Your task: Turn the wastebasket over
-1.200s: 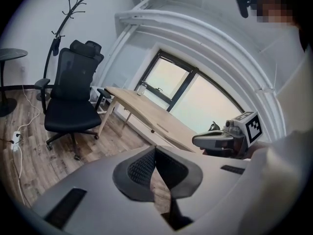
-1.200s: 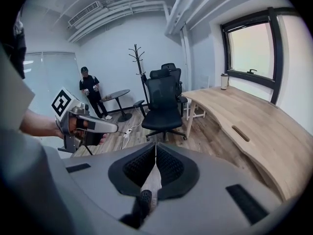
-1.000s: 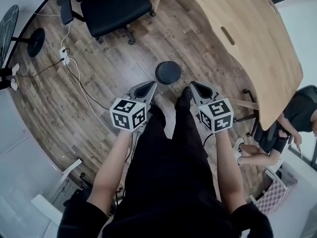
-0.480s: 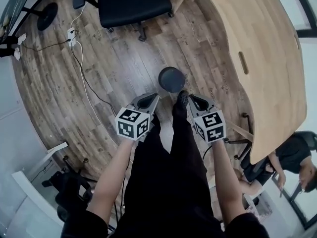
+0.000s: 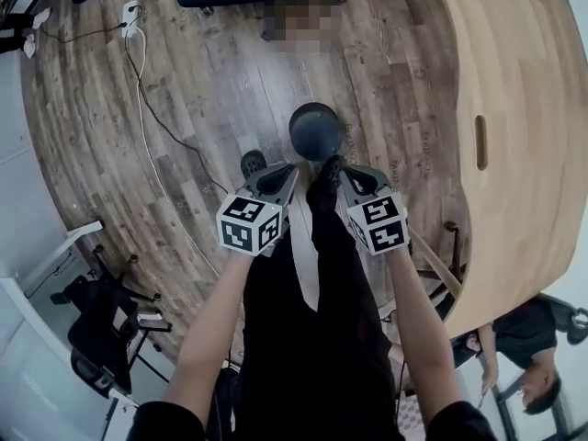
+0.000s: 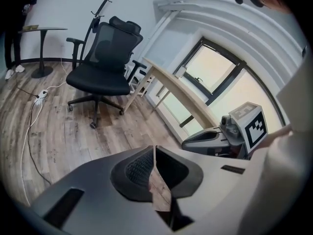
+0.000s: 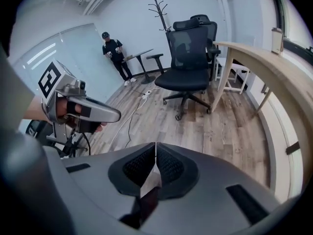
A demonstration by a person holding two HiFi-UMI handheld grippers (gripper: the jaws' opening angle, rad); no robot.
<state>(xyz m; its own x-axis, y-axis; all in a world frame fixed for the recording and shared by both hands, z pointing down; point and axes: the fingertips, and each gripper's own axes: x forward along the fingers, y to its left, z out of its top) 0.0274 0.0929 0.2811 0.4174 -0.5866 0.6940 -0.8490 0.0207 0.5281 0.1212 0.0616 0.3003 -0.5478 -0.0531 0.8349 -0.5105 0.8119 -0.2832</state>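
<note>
1. Dark and round, the wastebasket (image 5: 317, 130) sits on the plank floor (image 5: 202, 108), just ahead of the person's black shoe (image 5: 323, 180). From above it reads as a flat dark disc, and whether its mouth or its base faces up cannot be told.
2. The left gripper (image 5: 286, 167) has its jaws pressed together with nothing between them. In its own view only a sliver of floor shows below the meeting pads.
3. The right gripper (image 5: 345, 172) is likewise closed and empty, its ribbed pads meeting along one line.
4. Both grippers point down and forward on either side of the person's black-trousered legs (image 5: 317, 338). Their tips are near the wastebasket's near edge, one to each side, and not touching it.
5. Neither gripper view shows the wastebasket. Both look out over the floor toward a black office chair (image 7: 188, 58).
6. A pale wooden desk (image 5: 514, 108) curves along the right of the head view.
7. A white power strip (image 5: 130, 11) lies at the upper left, its cable trailing across the planks.
8. In the right gripper view, a coat stand (image 7: 159, 9) and another person (image 7: 113, 50) stand by the far wall.
</note>
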